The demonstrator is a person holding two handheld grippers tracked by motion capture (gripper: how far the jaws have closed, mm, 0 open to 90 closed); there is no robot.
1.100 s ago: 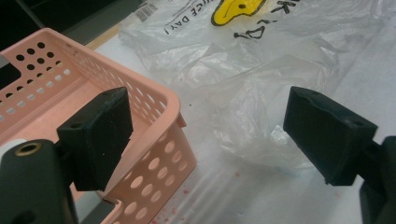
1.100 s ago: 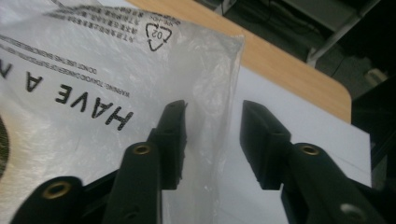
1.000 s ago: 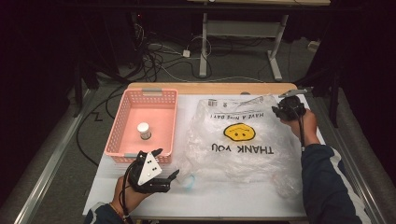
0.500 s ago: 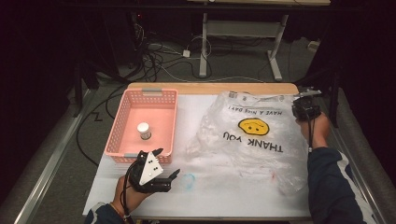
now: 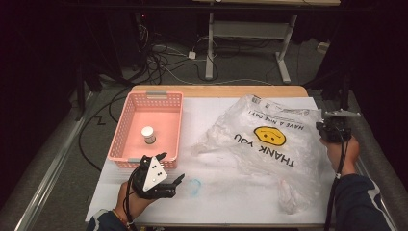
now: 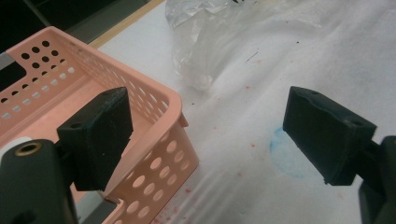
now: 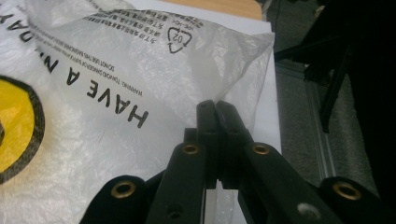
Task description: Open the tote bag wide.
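Plastic bag [image 5: 269,144]: spread across counter [image 5: 216,202], right of pink basket [image 5: 159,103]. Right claw [image 7: 215,109]: clamped on bag's edge. Left claw [image 6: 205,135]: apart, beside basket corner.

clear bag [image 5: 269,144] with yellow smiley, pink basket [image 5: 163,103].

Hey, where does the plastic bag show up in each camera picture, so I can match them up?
High view: the plastic bag covers the table's right half.
Left gripper view: its crumpled edge at top centre.
Right gripper view: it spans the left and centre.
Shared landmark: the white table cover under it.
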